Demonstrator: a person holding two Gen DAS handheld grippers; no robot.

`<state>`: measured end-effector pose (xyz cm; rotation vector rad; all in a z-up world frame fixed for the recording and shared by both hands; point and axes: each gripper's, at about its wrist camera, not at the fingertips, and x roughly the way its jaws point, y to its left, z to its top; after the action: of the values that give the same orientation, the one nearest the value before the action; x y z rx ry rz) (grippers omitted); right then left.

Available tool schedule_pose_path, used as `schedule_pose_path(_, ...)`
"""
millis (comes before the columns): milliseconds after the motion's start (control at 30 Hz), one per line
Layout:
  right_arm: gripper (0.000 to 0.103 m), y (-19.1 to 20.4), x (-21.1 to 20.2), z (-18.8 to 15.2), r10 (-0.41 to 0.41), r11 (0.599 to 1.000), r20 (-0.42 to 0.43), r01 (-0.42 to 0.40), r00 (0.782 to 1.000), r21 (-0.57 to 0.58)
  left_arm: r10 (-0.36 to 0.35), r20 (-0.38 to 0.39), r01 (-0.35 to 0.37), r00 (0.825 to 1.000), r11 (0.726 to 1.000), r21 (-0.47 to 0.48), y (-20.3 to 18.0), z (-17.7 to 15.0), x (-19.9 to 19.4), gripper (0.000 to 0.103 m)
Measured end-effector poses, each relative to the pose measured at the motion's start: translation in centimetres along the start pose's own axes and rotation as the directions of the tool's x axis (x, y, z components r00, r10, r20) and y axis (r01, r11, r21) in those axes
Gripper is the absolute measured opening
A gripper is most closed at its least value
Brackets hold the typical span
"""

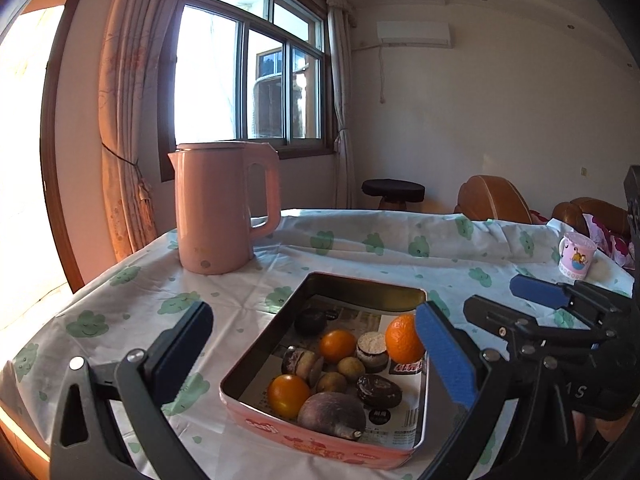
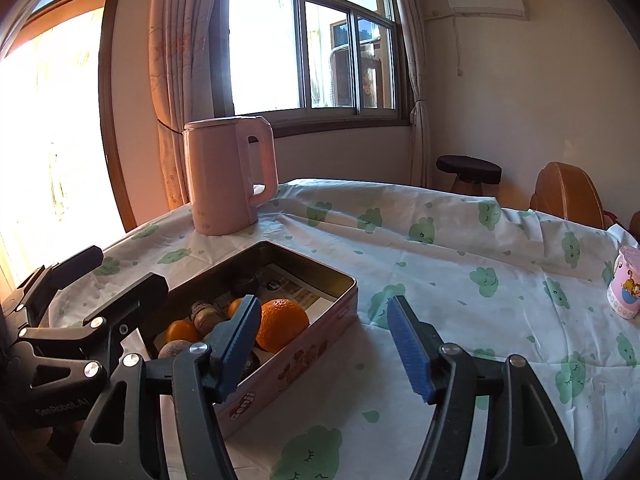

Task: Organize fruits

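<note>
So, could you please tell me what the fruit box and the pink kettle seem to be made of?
The fruit box looks like thin sheet metal: dull golden reflective inner walls, rolled rim, printed pink outside. The pink kettle has a matte, even skin with a moulded handle, probably plastic, though painted steel is possible.

The small pink cartoon mug [image 2: 626, 288] is cut off by the right edge of the right wrist view. There, the left blue finger pad [image 2: 236, 346] hides part of the big round orange [image 2: 282, 324] and the fruit behind it. The writing on the printed paper lining [image 1: 352, 314] the pink metal tin [image 1: 320, 446] is too small to read.
</note>
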<state>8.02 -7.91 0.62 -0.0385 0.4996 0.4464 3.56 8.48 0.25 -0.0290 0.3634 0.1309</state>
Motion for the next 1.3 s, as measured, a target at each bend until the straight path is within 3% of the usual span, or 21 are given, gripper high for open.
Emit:
schedule_pose_path(267,0.073,0.1,-0.7,0.0,-0.034,0.999,0.029,0.034,0.999,-0.012,0.001,0.006,-0.001,1.0,1.0,0.001,-0.1,-0.1,0.0,0.103)
schedule_pose_path(900,0.073,-0.1,-0.9,-0.1,-0.052,0.999,0.032,0.053,0.998,-0.014,-0.026,-0.014,0.026,1.0,1.0,0.001,-0.3,-0.3,0.4,0.103)
schedule_pose_path(1300,0.073,-0.2,-1.2,0.0,-0.063,0.998,0.038,0.064,0.997,-0.022,0.007,-0.037,-0.007,0.999,1.0,-0.007,-0.2,-0.5,1.0,0.103)
